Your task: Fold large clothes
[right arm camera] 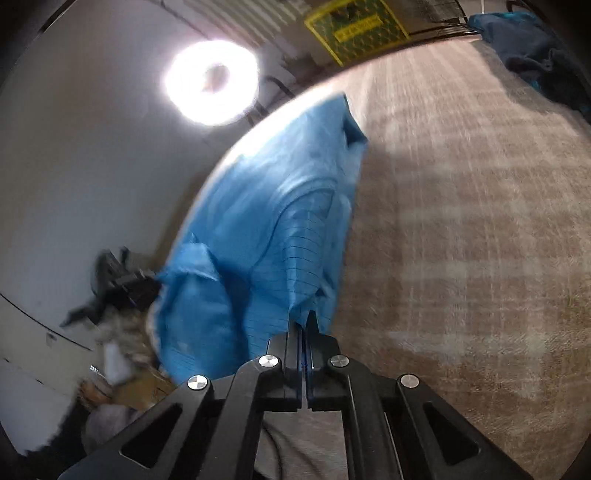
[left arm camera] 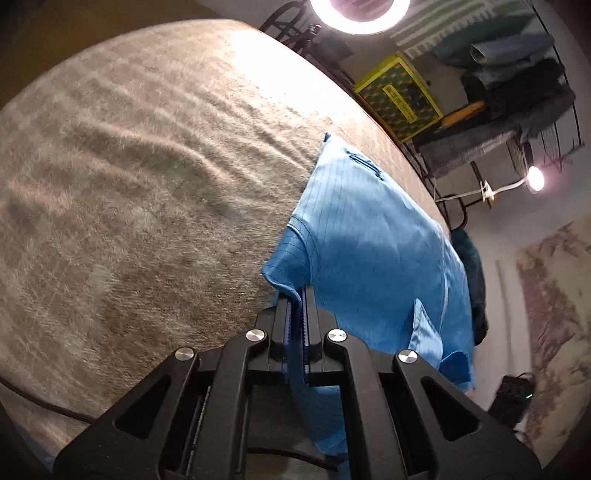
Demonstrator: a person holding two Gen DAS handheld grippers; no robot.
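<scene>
1. We see the left hand-held gripper (left arm camera: 303,291) clenched on an edge of the blue garment (left arm camera: 373,254).
2. The right hand-held gripper (right arm camera: 303,317) likewise pinches blue fabric (this view is motion-blurred).
3. The blue garment (right arm camera: 266,236) hangs lifted between both hand-held grippers, above the beige checked blanket (left arm camera: 147,166).
4. A ring light (left arm camera: 360,14) glows behind; a darker blue cloth pile (right arm camera: 532,48) lies on the blanket's far corner.

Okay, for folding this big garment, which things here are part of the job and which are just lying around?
Part of the job:
blue garment, left tongs shut on its edge, right tongs shut on its edge, beige blanket under it.

Just lying about:
ring light, yellow-green box, rack of clothes, dark blue clothes.
</scene>
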